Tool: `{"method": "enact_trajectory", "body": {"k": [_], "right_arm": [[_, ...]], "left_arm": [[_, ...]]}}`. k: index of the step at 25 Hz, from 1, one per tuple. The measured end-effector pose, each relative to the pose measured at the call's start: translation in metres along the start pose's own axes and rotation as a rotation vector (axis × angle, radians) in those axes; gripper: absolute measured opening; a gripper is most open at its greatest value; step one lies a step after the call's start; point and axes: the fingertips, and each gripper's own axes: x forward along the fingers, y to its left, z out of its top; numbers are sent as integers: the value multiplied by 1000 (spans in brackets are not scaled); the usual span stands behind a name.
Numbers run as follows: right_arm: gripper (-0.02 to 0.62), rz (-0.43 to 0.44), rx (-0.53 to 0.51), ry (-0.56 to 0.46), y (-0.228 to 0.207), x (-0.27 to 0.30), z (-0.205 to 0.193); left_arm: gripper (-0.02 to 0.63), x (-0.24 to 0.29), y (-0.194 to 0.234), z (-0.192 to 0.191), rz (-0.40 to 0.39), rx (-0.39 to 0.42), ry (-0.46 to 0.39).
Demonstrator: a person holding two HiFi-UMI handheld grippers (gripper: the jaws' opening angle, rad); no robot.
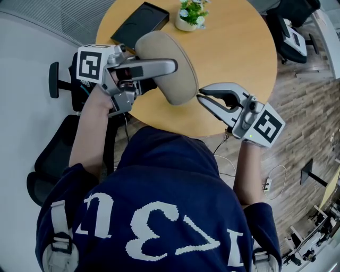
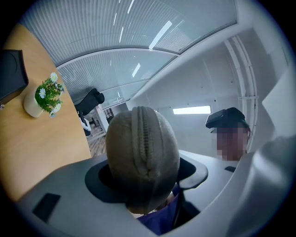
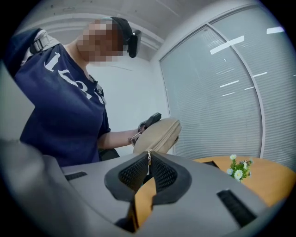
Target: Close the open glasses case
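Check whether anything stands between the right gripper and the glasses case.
Nothing visible does. The right gripper is at the end of the glasses case, jaws pinched on its zipper pull, while the left gripper clamps the case above the table.

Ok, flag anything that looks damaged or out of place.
Nothing stands out. The glasses case is clamped in the left gripper with no tear showing, the right gripper pinches its zipper pull, and the potted plant stands upright.
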Motion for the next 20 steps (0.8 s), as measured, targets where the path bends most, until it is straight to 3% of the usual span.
{"method": "enact_trajectory", "body": {"k": [8, 20], "right_arm": [[26, -80, -51, 35, -4, -3, 6], [23, -187, -152, 91, -12, -2, 9]], "left_arm": [[291, 0, -2, -1, 18, 2, 3], [291, 6, 4, -19, 43, -20, 107]]}}
